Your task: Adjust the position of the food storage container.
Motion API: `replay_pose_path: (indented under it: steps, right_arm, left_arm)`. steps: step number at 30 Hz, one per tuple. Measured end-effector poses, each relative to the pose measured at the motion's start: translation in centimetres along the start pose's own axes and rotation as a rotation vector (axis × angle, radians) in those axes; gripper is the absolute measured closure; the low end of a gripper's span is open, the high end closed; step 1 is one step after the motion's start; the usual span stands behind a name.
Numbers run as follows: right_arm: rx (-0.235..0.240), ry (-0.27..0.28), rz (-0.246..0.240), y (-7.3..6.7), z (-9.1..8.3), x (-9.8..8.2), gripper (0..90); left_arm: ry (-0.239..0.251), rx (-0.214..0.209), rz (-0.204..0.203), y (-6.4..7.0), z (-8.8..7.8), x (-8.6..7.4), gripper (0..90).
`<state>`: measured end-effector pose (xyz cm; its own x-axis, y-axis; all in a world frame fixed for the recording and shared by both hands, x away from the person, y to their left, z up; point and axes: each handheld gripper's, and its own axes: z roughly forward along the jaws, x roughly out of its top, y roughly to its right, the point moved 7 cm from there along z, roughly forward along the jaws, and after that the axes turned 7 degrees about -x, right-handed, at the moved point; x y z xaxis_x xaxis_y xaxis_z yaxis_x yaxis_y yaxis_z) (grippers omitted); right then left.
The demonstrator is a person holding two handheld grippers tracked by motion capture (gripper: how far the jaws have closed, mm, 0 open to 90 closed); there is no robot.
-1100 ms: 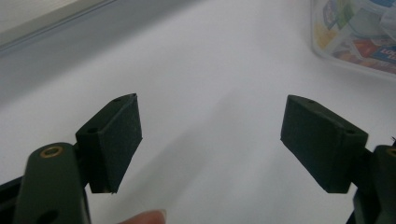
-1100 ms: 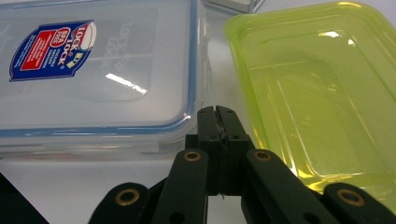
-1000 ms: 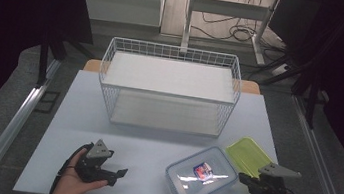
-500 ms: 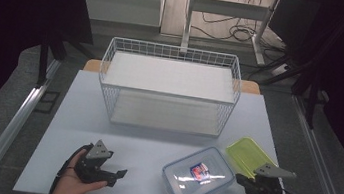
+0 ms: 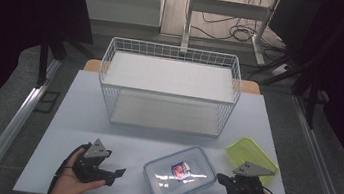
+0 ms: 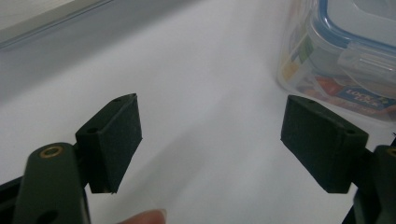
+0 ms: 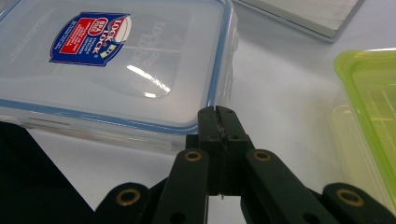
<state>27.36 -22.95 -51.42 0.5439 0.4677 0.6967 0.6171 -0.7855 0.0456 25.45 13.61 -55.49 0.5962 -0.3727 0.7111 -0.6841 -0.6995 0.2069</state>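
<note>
High view: the clear lidded container [image 5: 180,175] lies near the front edge of the white bench [image 5: 77,115], at six o'clock from the wire basket [image 5: 169,87], which stands toward the back. The green lid [image 5: 248,155] rests at about two o'clock from the container, close beside it, but the views do not settle whether the two touch. The right gripper [image 5: 224,178] sits at three o'clock of the container, its tips close to the container's right edge; in the right gripper view the right gripper [image 7: 218,122] has its jaws clenched flat together with nothing between them, the tips at the container's [image 7: 114,65] blue-rimmed side. The left gripper [image 5: 118,173], at nine o'clock of the container, stands released: in the left gripper view its pads [image 6: 114,140] are wide apart over bare bench, the container [image 6: 343,56] off at one o'clock.
</note>
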Motion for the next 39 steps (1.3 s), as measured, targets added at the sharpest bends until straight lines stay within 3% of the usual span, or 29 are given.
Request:
replay_pose_path:
  steps: [10, 21, 26, 28, 29, 32, 34, 39]
  right_arm:
    - [0.001, -0.02, 0.006, 0.1, 0.4, -0.3, 89.2]
    - [0.02, -0.016, -0.023, -1.8, 0.9, 0.2, 89.2]
    - [0.035, -0.011, -0.031, -2.4, 1.2, 0.4, 89.2]
    - [0.04, -0.008, -0.024, -2.4, 1.2, 0.4, 89.2]
    - [0.043, -0.005, -0.018, -2.3, 1.2, 0.4, 89.2]
    - [0.052, 0.003, -0.012, -2.2, 1.3, 0.5, 88.5]
    - [0.062, 0.007, 0.0, -2.0, 1.4, 0.6, 86.3]
    - [0.046, 0.01, 0.021, -1.5, 1.7, 0.8, 78.1]
  left_arm:
    - [0.003, -0.005, 0.007, 0.1, -0.2, 0.0, 21.3]
    - [0.011, -0.003, 0.002, 0.0, -0.4, 0.1, 22.3]
    - [0.006, -0.012, 0.001, 0.0, -0.4, 0.0, 27.2]
    - [0.011, -0.019, 0.003, 0.0, -0.5, 0.1, 33.8]
    - [0.015, -0.027, 0.002, 0.0, -0.6, 0.2, 42.3]
    - [0.044, -0.106, 0.013, 0.7, -1.1, 1.0, 77.7]
    - [0.054, -0.148, 0.039, 1.8, -1.3, 1.7, 89.9]
    - [0.01, -0.246, 0.152, 6.4, -0.7, 2.8, 90.0]
